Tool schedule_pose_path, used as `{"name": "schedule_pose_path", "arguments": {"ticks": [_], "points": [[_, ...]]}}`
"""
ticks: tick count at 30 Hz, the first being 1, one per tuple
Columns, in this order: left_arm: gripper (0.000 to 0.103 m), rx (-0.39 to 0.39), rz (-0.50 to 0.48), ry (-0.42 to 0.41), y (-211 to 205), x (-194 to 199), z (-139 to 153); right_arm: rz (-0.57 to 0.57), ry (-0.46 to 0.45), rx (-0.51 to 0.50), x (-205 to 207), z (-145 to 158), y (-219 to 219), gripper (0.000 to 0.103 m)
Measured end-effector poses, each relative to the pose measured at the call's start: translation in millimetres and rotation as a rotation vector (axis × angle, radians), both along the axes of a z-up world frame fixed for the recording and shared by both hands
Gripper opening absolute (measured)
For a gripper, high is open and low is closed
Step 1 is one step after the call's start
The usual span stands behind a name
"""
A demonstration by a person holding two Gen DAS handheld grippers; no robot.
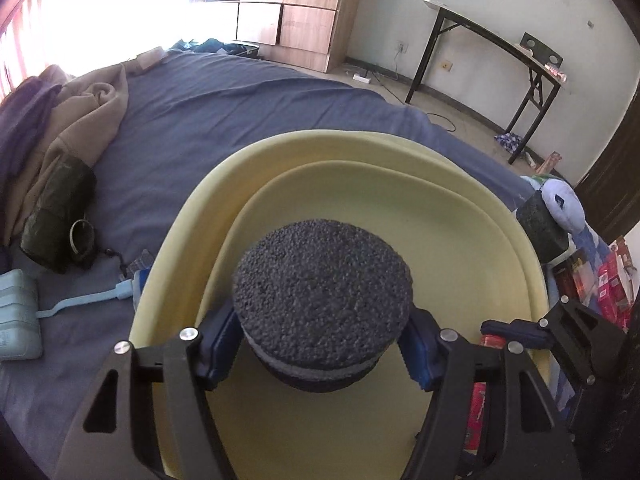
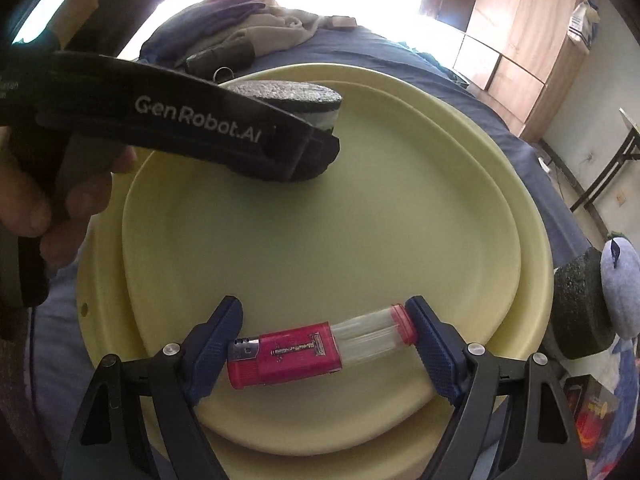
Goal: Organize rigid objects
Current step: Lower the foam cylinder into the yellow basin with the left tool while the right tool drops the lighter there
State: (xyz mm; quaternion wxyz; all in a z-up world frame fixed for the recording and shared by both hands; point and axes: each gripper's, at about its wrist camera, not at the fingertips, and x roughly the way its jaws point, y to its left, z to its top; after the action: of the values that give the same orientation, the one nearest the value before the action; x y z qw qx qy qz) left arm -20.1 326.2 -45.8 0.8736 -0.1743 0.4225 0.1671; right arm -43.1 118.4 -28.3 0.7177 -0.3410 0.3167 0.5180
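Note:
A pale yellow tray (image 1: 400,200) lies on a blue bed; it also shows in the right wrist view (image 2: 320,240). My left gripper (image 1: 320,344) is shut on a dark round foam disc (image 1: 322,292) and holds it over the tray. The disc (image 2: 288,94) and the left gripper (image 2: 312,148) show at the tray's far left in the right wrist view. My right gripper (image 2: 324,348) is shut end to end on a pink lighter with a clear body (image 2: 316,350), low over the tray's near part. Its fingers (image 1: 516,328) show at the right in the left wrist view.
Another dark foam cylinder (image 2: 580,308) and a pale blue plush item (image 2: 620,292) lie right of the tray. Red boxes (image 1: 608,284) lie at the bed's right edge. Clothes (image 1: 68,140), a dark pouch (image 1: 60,216) and a light blue case (image 1: 18,316) lie to the left.

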Motion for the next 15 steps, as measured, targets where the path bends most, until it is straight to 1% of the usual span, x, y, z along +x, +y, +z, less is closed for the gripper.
{"name": "schedule_pose_path", "arguments": {"ticks": [1, 4, 6, 8, 9, 11, 13, 14, 15], "points": [[0.069, -0.001, 0.002, 0.001, 0.5, 0.1, -0.3, 0.003, -0.004, 0.004, 0.7, -0.4, -4.8, 0.083], [0.070, 0.003, 0.005, 0.012, 0.1, 1.0, -1.2, 0.004, -0.012, 0.005, -5.1, -1.1, 0.4, 0.084], [0.073, -0.002, 0.001, 0.017, 1.5, 2.8, -1.0, 0.001, -0.012, 0.007, -6.8, -1.7, -2.2, 0.086], [0.082, -0.018, 0.001, 0.010, 1.9, 3.0, 1.3, 0.001, -0.008, 0.008, -10.5, -2.8, -3.5, 0.088], [0.084, -0.018, 0.004, -0.006, 1.7, 1.8, 5.2, -0.001, -0.007, 0.009, -9.8, -3.9, -3.1, 0.088], [0.096, -0.008, 0.006, -0.037, -0.4, -1.6, 13.8, -0.001, -0.013, 0.012, -12.6, -1.9, -2.4, 0.090], [0.102, 0.011, 0.005, -0.086, -4.0, -8.8, 26.8, 0.000, -0.041, 0.007, -17.1, 2.2, -4.0, 0.097], [0.103, 0.016, 0.005, -0.105, -5.0, -12.0, 31.9, 0.003, -0.048, 0.014, -19.8, 5.8, -6.2, 0.103], [0.103, 0.022, 0.006, -0.135, -6.4, -16.2, 39.5, 0.003, -0.054, 0.029, -22.0, 10.6, -9.8, 0.103]]}}
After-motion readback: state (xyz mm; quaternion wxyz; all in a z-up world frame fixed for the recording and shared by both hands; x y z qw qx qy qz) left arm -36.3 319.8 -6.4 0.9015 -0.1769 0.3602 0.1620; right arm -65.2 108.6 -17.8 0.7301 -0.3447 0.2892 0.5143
